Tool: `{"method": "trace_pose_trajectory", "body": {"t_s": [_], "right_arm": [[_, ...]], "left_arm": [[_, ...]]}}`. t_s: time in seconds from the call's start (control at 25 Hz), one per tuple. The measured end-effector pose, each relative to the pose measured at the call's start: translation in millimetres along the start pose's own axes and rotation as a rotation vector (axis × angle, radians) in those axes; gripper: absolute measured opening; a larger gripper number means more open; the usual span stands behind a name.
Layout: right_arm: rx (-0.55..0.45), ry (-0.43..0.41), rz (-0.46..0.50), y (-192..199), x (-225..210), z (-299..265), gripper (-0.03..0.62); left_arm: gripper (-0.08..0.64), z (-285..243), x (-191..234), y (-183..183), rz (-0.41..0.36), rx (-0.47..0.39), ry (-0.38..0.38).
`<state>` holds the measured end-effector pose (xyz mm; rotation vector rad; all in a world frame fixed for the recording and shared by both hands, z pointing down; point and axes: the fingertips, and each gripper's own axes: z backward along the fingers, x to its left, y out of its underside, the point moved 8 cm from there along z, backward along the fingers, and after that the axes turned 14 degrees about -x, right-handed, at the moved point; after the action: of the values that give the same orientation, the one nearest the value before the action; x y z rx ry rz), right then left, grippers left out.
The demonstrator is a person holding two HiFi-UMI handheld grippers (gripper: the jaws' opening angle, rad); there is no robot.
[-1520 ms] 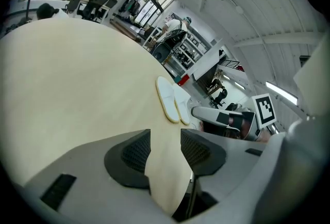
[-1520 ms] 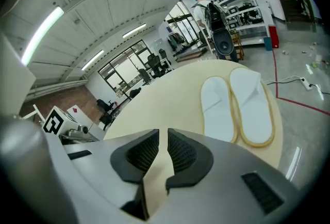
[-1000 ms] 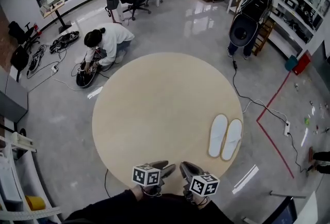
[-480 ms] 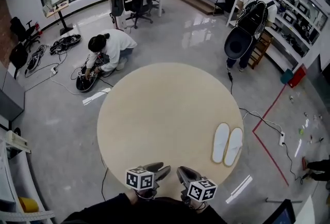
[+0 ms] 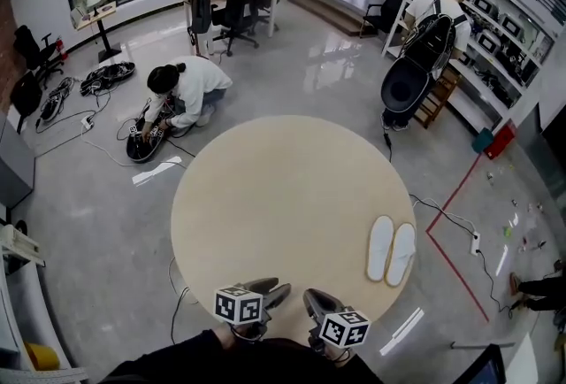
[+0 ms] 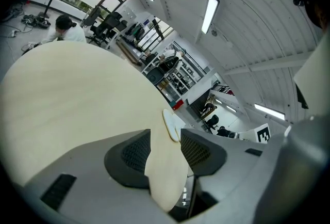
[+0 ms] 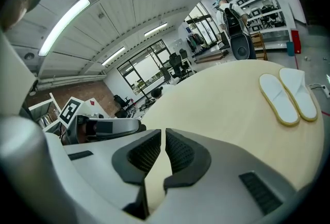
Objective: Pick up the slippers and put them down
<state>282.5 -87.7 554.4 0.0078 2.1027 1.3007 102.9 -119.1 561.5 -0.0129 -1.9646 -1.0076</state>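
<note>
Two white slippers (image 5: 378, 248) (image 5: 402, 253) lie side by side, soles down, near the right rim of the round beige table (image 5: 283, 196). They also show far right in the right gripper view (image 7: 278, 99) and as a small slipper (image 6: 170, 125) beyond the jaws in the left gripper view. My left gripper (image 5: 281, 289) (image 6: 165, 140) hovers at the table's near edge, open and empty. Beside it my right gripper (image 5: 311, 295) (image 7: 163, 140) is closing: only a thin slit remains, nothing in it. Both are well short of the slippers.
A person (image 5: 181, 86) crouches over cables on the floor beyond the table's left. Another person with a backpack (image 5: 429, 28) stands by shelves at the far right. Red floor tape (image 5: 451, 232) and a power strip (image 5: 475, 242) lie right of the table.
Both grippers have shifted slightly left along the table's near edge, and the head view now looks further up the room. The slippers lie where they were.
</note>
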Motion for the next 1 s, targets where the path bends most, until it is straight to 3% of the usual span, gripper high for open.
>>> {"method": "trace_pose_trajectory", "body": {"t_s": [0.36, 1.0], "right_arm": [[-0.015, -0.026, 0.042, 11, 25, -7, 0.034], [0.073, -0.144, 0.056, 43, 63, -44, 0.031]], "left_arm": [[0.195, 25, 11, -3, -0.014, -0.030, 0.009], [0.195, 85, 50, -2, 0.036, -0.116, -0.112]]}}
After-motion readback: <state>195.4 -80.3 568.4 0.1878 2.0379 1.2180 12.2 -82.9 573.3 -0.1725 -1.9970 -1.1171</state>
